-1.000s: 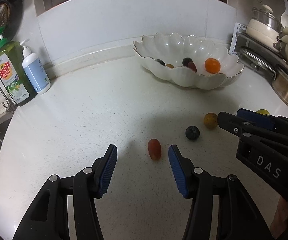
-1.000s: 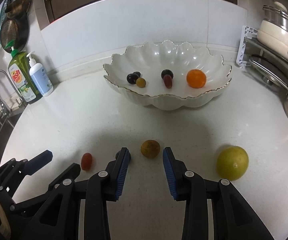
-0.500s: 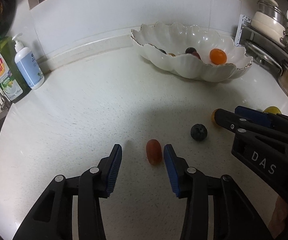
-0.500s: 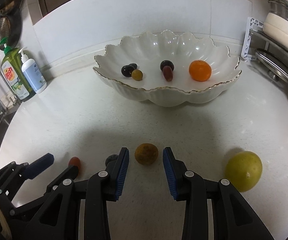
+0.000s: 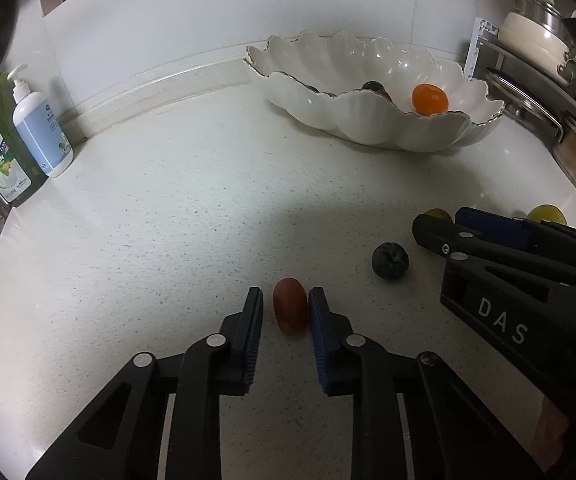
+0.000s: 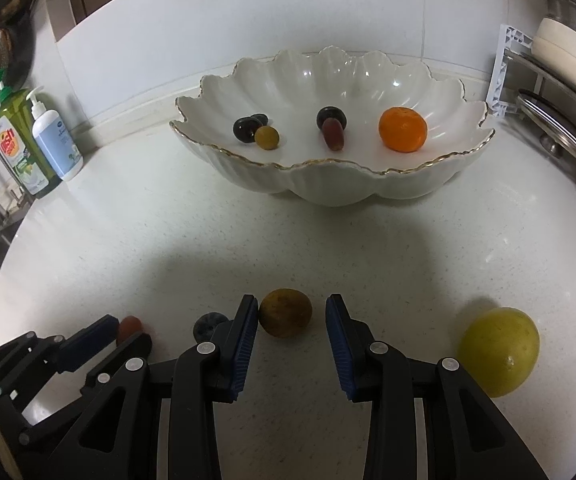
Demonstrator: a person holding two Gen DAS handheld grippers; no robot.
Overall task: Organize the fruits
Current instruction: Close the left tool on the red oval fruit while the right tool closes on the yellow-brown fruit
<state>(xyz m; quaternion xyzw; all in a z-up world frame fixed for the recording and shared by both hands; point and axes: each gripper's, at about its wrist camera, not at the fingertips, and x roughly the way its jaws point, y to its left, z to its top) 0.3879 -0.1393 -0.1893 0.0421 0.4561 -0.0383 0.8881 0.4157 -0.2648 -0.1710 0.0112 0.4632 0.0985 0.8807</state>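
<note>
1. Your red oval fruit (image 5: 289, 311) lies lengthwise on the counter between the closing left jaws, right pad touching.
2. Your brown round fruit (image 6: 285, 312) sits between the right jaws, against the left pad.
3. The dark berry (image 5: 390, 260) lies outside both.

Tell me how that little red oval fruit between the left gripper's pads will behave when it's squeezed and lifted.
The red oval fruit looks smooth and rounded, so it may slip or roll on the countertop. It's probably light and soft-skinned; the left gripper, jaws closing around it, could bruise it.
</note>
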